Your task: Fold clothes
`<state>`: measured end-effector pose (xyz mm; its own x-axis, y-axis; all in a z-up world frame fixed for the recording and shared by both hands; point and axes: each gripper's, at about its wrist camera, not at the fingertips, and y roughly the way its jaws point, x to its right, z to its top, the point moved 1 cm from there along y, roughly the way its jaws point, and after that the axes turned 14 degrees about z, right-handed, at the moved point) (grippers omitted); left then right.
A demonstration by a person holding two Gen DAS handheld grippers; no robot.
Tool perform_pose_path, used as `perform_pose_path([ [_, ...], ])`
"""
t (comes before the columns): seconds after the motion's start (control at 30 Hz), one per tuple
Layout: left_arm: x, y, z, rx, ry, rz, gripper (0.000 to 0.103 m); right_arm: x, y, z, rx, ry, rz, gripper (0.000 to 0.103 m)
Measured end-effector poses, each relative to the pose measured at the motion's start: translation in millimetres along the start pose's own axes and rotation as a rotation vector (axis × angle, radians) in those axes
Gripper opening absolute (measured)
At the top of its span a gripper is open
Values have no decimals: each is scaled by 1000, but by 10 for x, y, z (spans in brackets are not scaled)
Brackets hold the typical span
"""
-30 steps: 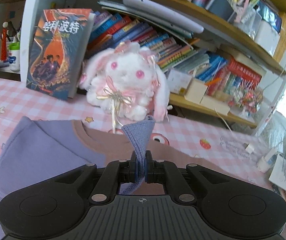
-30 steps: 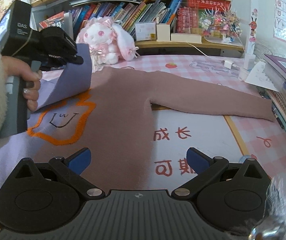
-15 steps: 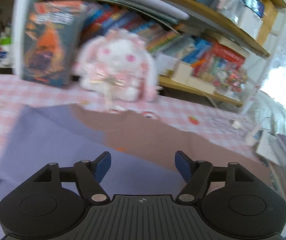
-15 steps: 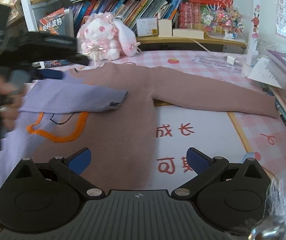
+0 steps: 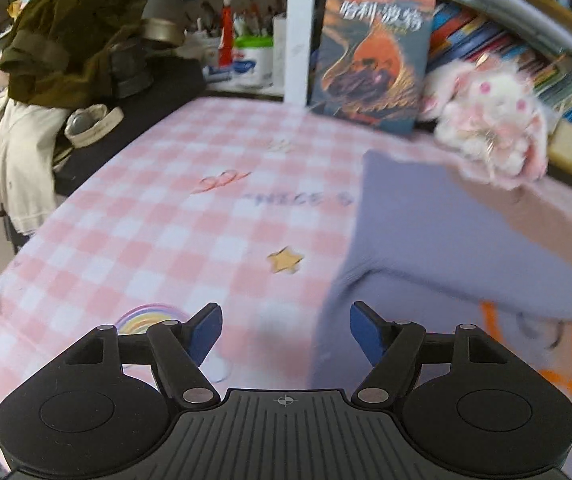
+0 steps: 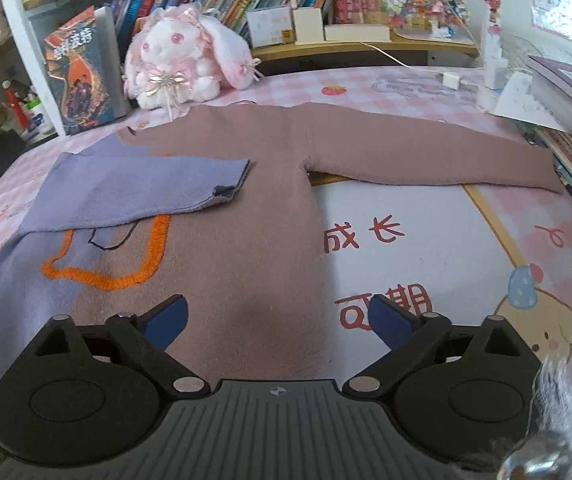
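2 sleeves: the purple sleeve (image 6: 134, 190) lies folded across the chest of the sweater (image 6: 246, 216); the mauve sleeve (image 6: 425, 156) lies stretched straight out to the sweater's right.
Sweater: flat on the tablecloth (image 6: 425, 240), neck toward the bunny (image 6: 182, 64), hem toward the camera; its left part is purple, the rest mauve.
Motif: an orange outline (image 6: 102, 276) on the sweater's chest, partly covered by the purple sleeve.
Purple cuff: its end (image 6: 234, 180) rests on the mauve chest, just left of the sweater's middle.
Left gripper (image 5: 286, 332): fingers apart, nothing between them; it hangs over the tablecloth (image 5: 166, 220) at the sweater's left edge (image 5: 337, 280), with the right pad (image 5: 365, 334) over purple fabric. Whether it touches is not clear.
Right gripper (image 6: 278, 320): fingers wide apart, empty, and they have just been closing a little; it hangs over the sweater's hem, left pad (image 6: 166, 320) over mauve knit, right pad (image 6: 389, 324) over bare tablecloth just right of the sweater.
Bunny: sits just beyond the sweater's neck, against the shelf (image 6: 365, 46).
Book (image 6: 82, 72): upright, left of the bunny, beyond the sweater's purple shoulder.
Clothes pile (image 5: 58, 60): dark and beige garments heaped well left of the sweater, off the tablecloth's edge.
Picture quality: the left view is blurred.
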<state>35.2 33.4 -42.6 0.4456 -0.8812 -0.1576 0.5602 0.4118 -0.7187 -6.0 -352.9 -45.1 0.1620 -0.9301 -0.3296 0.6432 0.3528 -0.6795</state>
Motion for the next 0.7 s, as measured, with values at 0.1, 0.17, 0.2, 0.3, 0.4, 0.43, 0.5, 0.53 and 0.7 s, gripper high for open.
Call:
perform_pose_path([
  [0.1,-28,67,-46,-12,26,-14,72,-72,35,-46,-36,5,-19,87],
  [0.17,-17,97,-55,-20,42,-38,72,-118,57,-86,-57,8,-27,79],
  [0.2,-13,102,-59,-22,50,-52,72,-135,57,-101,-60,15,-32,73],
  [0.3,-13,126,-85,-30,61,-81,72,-174,57,-139,-69,31,-55,62],
  [0.4,-34,177,-115,-54,44,-85,70,-197,37,-166,-67,43,-81,56],
  [0.43,-41,179,-124,-53,41,-92,69,-203,30,-174,-65,47,-88,54],
  [0.5,-52,169,-129,-45,41,-103,60,-217,25,-186,-64,49,-101,51],
  [0.53,-56,164,-126,-44,40,-113,52,-225,27,-191,-65,48,-107,49],
  [0.7,-30,161,-109,-77,34,-231,6,-231,34,-205,-58,48,-144,33],
])
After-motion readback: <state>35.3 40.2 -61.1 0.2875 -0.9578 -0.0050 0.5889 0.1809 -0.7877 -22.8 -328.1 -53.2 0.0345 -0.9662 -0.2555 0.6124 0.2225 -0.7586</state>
